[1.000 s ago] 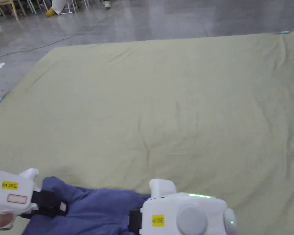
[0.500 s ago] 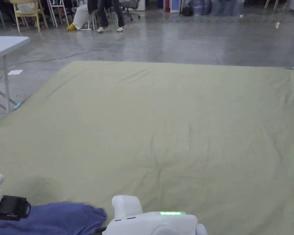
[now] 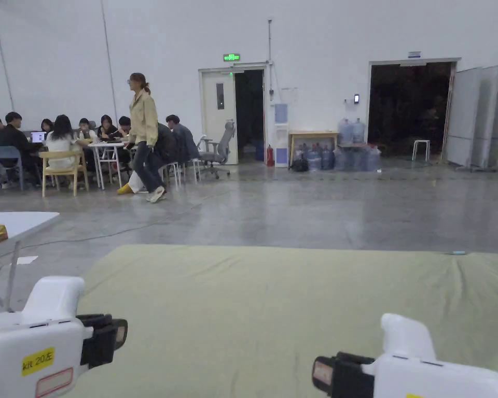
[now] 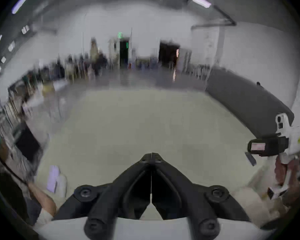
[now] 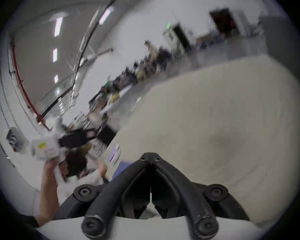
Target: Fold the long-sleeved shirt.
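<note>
My left gripper (image 3: 115, 334) is at the bottom left of the head view, and in its own view (image 4: 151, 155) the jaws meet with nothing visible between them. At the bottom right is my right gripper (image 3: 323, 373), whose jaws are also shut in its own view (image 5: 150, 155). A small patch of blue cloth (image 5: 123, 167), likely the shirt, shows just behind the right gripper's left jaw. I cannot tell whether it touches the jaws. Under both grippers lies the olive-green mat (image 3: 274, 300). The left gripper view is blurred and also shows the right gripper (image 4: 256, 146), held by a hand.
A white folding table (image 3: 19, 223) stands left of the mat. Grey floor (image 3: 320, 212) lies beyond the mat's far edge. Several people sit at tables at the back left and one person (image 3: 143, 129) walks past. Water bottles (image 3: 346, 150) and two doorways line the far wall.
The head camera has tilted up from the mat to the room. The blue shirt seen under the grippers has left the head view. The grippers now sit wider apart.
</note>
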### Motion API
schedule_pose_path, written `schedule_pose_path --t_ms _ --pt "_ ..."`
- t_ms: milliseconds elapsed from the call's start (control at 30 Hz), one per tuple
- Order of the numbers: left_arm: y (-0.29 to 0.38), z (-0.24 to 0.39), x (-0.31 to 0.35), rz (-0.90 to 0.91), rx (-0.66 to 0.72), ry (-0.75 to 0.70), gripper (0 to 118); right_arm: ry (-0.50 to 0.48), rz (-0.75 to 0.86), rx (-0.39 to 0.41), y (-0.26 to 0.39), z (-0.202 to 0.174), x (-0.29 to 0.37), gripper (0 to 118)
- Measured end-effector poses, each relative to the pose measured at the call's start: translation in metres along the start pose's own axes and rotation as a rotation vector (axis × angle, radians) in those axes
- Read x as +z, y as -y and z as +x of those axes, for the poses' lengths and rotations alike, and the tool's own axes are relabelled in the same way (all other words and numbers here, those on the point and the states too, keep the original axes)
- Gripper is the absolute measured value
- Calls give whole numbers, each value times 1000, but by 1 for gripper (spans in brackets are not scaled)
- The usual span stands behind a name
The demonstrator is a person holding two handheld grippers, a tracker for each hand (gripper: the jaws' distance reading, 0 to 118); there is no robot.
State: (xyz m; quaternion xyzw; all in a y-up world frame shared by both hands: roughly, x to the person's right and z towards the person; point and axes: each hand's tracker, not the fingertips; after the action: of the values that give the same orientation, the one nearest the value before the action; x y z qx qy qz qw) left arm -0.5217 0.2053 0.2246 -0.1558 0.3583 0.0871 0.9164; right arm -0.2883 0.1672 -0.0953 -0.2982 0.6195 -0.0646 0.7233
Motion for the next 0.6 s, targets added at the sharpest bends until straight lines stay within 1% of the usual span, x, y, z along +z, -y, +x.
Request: schedule_pose_path --t_ms 67,133,167,233,300,367,467,533,600 --pt "-16 28 12 163 -27 -64 0 103 143 72 -25 5 40 0" --pt "-29 61 18 241 -35 -133 0 179 241 140 -45 4 68 0" --pt "-36 80 19 281 -30 -154 0 231 296 156 -53 3 82 0" --pt "-44 108 18 319 -17 -161 0 294 365 185 -65 2 106 0" --pt "-46 140 19 308 -20 -138 0 322 432 234 -72 3 123 0" --pt "-40 166 18 284 -20 -102 0 383 489 279 -73 5 145 0" --pt "-23 189 16 270 -19 -78 0 476 516 320 -63 14 166 0" --pt "-16 197 19 252 -10 -76 0 517 517 342 -55 20 173 0" --pt "-12 200 25 238 -9 -68 0 534 501 362 -47 24 179 0"
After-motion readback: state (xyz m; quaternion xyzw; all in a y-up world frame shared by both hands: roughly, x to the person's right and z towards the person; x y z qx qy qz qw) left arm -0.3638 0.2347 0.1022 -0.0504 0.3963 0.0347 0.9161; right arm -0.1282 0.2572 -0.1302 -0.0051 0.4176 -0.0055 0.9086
